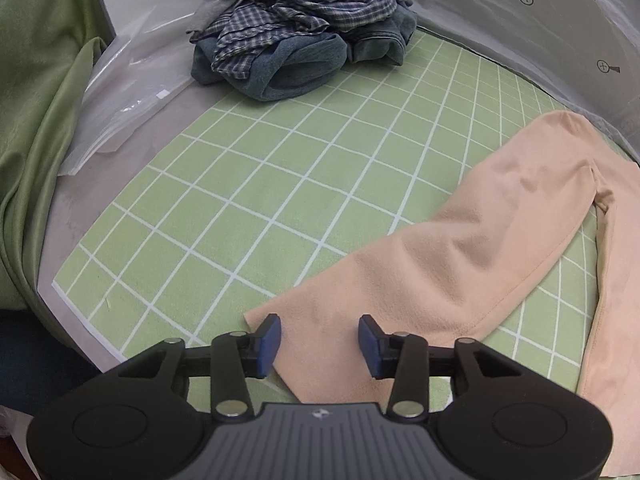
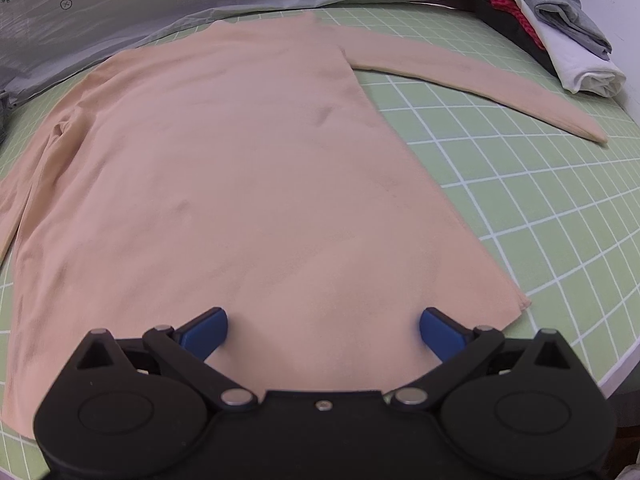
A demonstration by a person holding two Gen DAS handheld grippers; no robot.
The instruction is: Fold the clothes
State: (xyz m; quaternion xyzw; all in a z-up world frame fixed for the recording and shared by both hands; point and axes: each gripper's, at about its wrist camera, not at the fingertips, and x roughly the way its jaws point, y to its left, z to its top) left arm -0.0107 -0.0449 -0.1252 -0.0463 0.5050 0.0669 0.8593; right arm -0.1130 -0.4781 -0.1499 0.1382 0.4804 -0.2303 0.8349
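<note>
Green grid mat (image 1: 248,184): heap of unfolded clothes (image 1: 300,28) far left; peach long-sleeved top (image 2: 224,184) spread flat, centre. Left gripper (image 1: 319,346) part open above sleeve cuff, empty; right gripper (image 2: 323,334) wide open above hem, empty. Folded stack (image 2: 560,28) far right.

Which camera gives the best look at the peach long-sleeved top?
The right wrist view: the peach top lies spread flat there, body and one sleeve visible. The left wrist view shows only the other sleeve and a strip of its body.
</note>
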